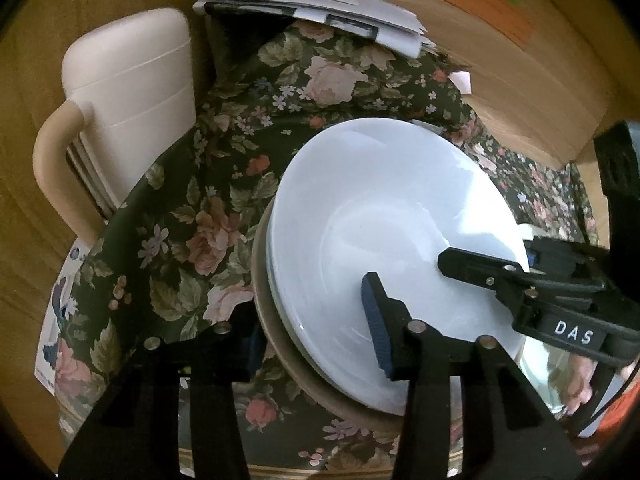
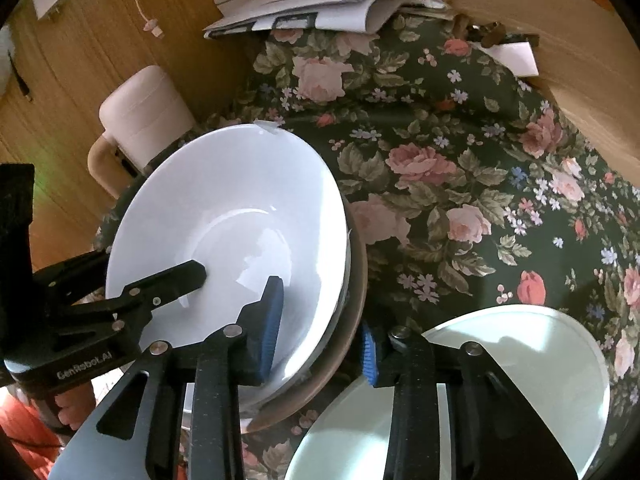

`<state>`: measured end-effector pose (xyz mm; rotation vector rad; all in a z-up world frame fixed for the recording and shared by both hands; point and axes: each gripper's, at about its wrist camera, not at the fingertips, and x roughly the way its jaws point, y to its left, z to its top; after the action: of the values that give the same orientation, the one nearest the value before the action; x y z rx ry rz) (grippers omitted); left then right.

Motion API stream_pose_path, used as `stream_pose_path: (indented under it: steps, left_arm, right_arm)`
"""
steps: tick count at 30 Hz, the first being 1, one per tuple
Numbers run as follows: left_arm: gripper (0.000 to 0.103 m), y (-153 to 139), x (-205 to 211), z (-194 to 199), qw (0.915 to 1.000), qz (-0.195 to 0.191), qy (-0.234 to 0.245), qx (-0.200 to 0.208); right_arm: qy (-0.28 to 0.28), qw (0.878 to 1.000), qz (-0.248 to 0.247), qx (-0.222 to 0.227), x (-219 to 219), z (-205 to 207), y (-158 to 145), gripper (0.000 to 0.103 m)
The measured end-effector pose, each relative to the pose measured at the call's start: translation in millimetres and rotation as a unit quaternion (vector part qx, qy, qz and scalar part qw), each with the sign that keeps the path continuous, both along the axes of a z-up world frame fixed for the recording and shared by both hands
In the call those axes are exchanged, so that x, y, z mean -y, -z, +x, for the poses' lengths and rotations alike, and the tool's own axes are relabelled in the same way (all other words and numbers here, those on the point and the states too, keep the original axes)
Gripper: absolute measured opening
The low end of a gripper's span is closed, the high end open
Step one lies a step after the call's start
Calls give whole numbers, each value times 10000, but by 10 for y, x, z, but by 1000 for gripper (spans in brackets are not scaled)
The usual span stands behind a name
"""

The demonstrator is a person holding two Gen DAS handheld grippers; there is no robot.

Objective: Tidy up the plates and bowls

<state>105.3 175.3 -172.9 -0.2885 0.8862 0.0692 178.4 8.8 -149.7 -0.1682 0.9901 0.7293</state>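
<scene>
Wooden flooring surrounds the round desk under a dark floral tablecloth [image 2: 440,168], with a cream chair [image 1: 128,92] at its far left edge. Near the front edge sits a white ceramic bowl [image 1: 380,220] stacked on a brown plate [image 2: 356,280]; a pale green plate [image 2: 520,360] lies just right. Both grippers straddle the stack's rim: the left gripper [image 1: 316,332] and right gripper [image 2: 320,332] each have one finger inside the bowl, one outside, seemingly clamped. Squeeze evenly, then lift both sides level.

Both grippers straddle the white bowl's [image 2: 224,216] rim, stacked on a brown plate [image 2: 356,280]. A pale plate [image 2: 540,360] sits lower right, on the floral cloth [image 2: 460,168].
</scene>
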Motion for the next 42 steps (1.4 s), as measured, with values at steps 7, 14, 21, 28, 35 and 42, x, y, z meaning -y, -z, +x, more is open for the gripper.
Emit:
stream_pose_path:
  steps: [7,14,21,28,35,42]
  left_arm:
    - [44,-26,-14,-20,9998,-128,-171,-22]
    - [44,-95,21,-48,9996,-203,-177,39]
    - [44,-315,138,-95,9995,-37,-150,283]
    - [44,-504,335,-91,9990,27,-12,451]
    - [44,-559,579,-73,9986,-17,181,488]
    - [44,-595,876,-64,9976,57,446,532]
  right_arm:
    - [41,9999,104,89,39,-51,-44,30]
    - [136,9993,229,267,111,-133,-132,29]
    - [239,9976,436,483,248,-226,-331,29]
    - [421,9955,582,617,439,-266,-471,29]
    - [667,9936,612,682,721,-328,-537,29]
    - [912,9913,640,698,1028,-396,-583,29]
